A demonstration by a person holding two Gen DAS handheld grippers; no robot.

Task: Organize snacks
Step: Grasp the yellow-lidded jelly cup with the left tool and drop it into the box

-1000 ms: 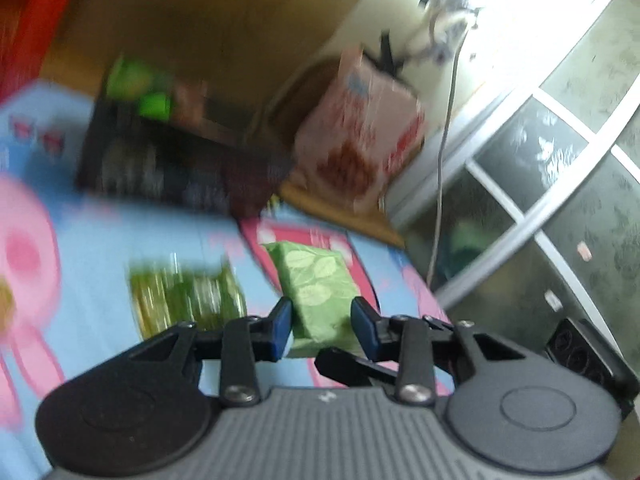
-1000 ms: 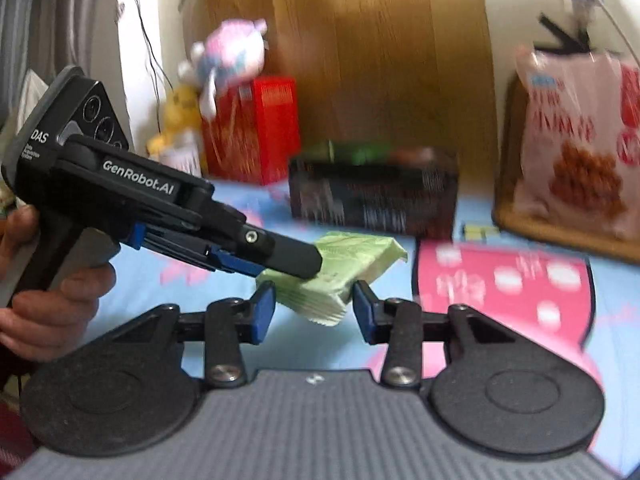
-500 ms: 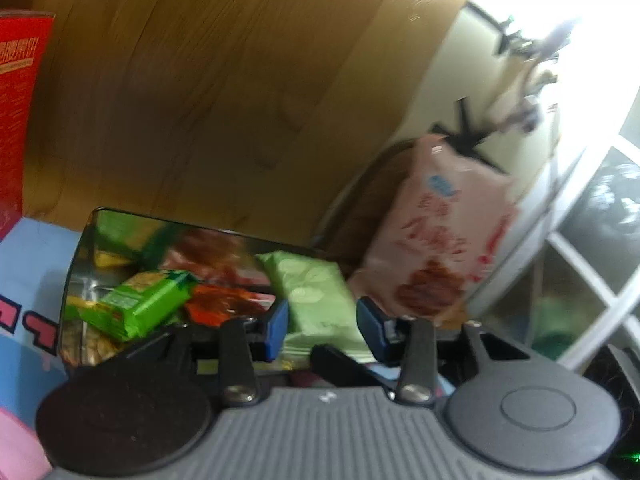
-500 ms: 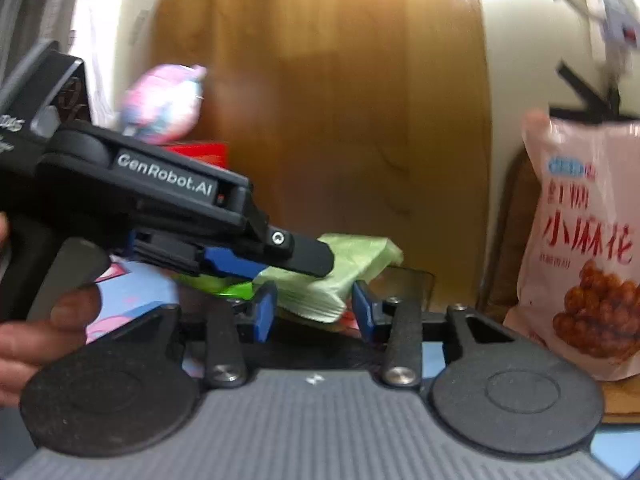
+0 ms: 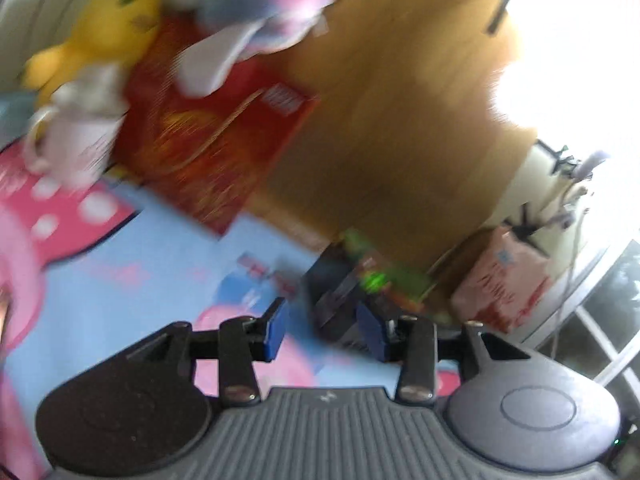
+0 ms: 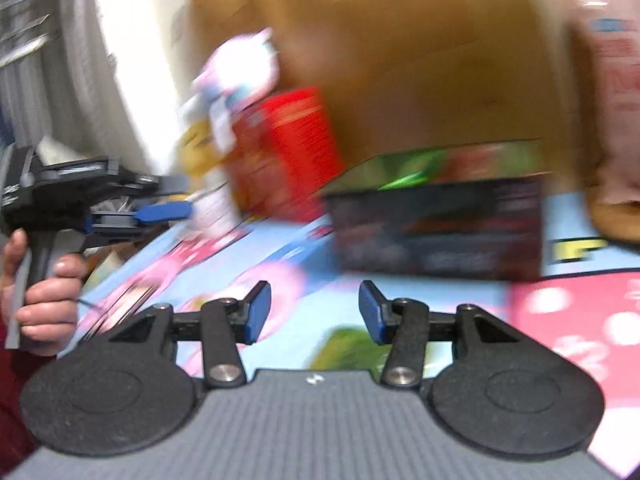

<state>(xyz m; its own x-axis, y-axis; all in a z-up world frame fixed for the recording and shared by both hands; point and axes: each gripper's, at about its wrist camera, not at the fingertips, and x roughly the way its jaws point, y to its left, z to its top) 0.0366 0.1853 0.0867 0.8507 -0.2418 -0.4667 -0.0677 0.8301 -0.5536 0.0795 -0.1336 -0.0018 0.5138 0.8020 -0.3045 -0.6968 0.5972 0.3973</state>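
From the left wrist view, everything is smeared by motion, but the left tongs [image 5: 324,330] plainly have nothing between their blue pads; they are opening, and only the cartoon-printed sheet [image 5: 168,276] shows through the gap. Ahead and to the right sits the dark snack box [image 5: 348,300], with green and red packets [image 5: 384,280] poking up inside it, which I take as the collecting place for the snacks. A big pink snack bag [image 5: 500,292] leans upright near the window, likely too large for the box. A red carton [image 5: 216,136] stands against the wooden board, with plush toys [image 5: 100,36] piled on and beside it. From the right wrist view, the right tongs [image 6: 314,312] are parted and empty too. The box [image 6: 436,228] lies straight ahead of them, its open top crowded with packets. A green packet [image 6: 352,348] rests flat on the sheet just past the tongs, apparently the next thing to gather. At the left edge a hand [image 6: 44,296] grips the other tool, held off to the side, clear of the box.
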